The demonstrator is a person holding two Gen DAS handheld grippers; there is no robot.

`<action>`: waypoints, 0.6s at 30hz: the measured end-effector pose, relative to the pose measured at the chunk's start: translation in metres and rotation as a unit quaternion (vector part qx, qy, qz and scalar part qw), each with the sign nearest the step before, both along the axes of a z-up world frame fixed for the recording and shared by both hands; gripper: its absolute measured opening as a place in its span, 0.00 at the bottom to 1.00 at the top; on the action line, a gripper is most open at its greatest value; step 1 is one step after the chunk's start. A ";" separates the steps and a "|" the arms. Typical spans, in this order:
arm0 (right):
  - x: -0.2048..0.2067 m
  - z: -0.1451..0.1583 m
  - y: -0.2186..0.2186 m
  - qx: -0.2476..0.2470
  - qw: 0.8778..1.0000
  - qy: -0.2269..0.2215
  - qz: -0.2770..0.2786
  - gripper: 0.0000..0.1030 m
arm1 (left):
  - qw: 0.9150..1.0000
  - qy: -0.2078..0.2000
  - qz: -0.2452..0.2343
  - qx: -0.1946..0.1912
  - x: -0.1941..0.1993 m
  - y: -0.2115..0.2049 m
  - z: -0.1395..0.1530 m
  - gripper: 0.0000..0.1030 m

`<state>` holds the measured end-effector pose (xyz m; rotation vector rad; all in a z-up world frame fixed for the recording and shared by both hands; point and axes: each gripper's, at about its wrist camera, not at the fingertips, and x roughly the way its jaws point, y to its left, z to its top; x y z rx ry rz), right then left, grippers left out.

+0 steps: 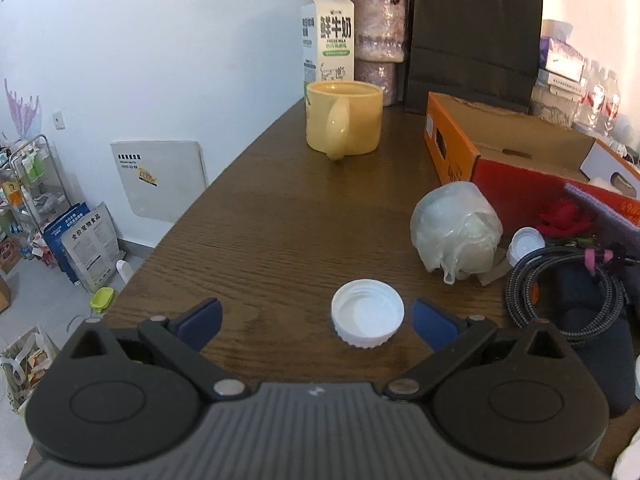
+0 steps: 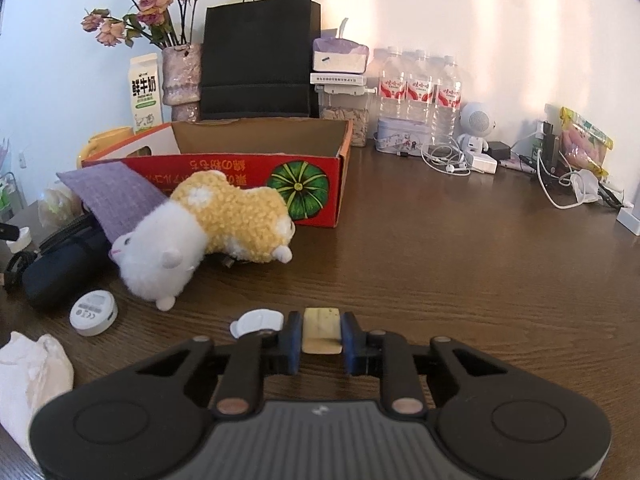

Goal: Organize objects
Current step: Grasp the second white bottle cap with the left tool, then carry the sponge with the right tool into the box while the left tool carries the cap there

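My left gripper (image 1: 316, 320) is open and low over the brown table (image 1: 280, 208). A white screw cap (image 1: 367, 318) lies open side up between its fingers, close to the right finger. My right gripper (image 2: 321, 332) is shut on a small beige block (image 2: 321, 330), like an eraser, just above the table. An open red and orange cardboard box (image 2: 248, 168) lies behind a yellow and white plush toy (image 2: 208, 228); the box also shows in the left wrist view (image 1: 504, 160).
A yellow mug (image 1: 343, 120), milk carton (image 1: 328, 36), vase and black paper bag (image 1: 472, 36) stand at the back. A plastic-wrapped ball (image 1: 456, 228), second cap, coiled cable (image 1: 564, 292), white timer (image 2: 93, 312), tissue, bottles (image 2: 420, 84) and chargers lie around. The table's left edge drops to the floor.
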<state>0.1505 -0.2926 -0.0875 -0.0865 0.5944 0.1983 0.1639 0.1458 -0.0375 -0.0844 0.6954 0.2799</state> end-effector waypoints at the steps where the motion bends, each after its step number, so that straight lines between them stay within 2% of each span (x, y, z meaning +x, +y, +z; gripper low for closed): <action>1: 0.000 0.000 0.000 0.000 1.000 -0.002 0.000 0.19 | 1.000 0.002 -0.002 0.000 0.002 -0.001 -0.002 0.95; 3: -0.001 0.001 0.001 0.000 1.000 -0.006 0.001 0.19 | 1.000 0.007 -0.008 -0.006 0.007 -0.001 -0.004 0.85; 5: -0.001 0.002 0.000 0.001 1.000 -0.009 0.000 0.19 | 1.000 0.010 -0.016 -0.013 0.010 -0.002 -0.006 0.70; 6: -0.001 0.002 0.000 0.002 1.000 -0.011 0.000 0.19 | 1.000 0.009 -0.019 -0.009 0.010 -0.004 -0.007 0.66; 7: -0.002 0.003 0.000 0.003 1.000 -0.013 0.000 0.19 | 1.000 0.007 -0.023 -0.002 0.009 -0.007 -0.007 0.49; 8: -0.002 0.002 0.000 0.003 1.000 -0.014 0.000 0.19 | 1.000 0.002 -0.031 -0.001 0.008 -0.009 -0.006 0.39; 12: -0.003 0.003 0.000 0.006 1.000 -0.018 0.001 0.19 | 0.999 -0.010 -0.049 0.008 0.002 -0.020 -0.002 0.39; 18: -0.005 0.004 0.000 0.009 1.000 -0.022 0.002 0.19 | 0.999 -0.027 -0.044 0.013 -0.008 -0.025 0.003 0.39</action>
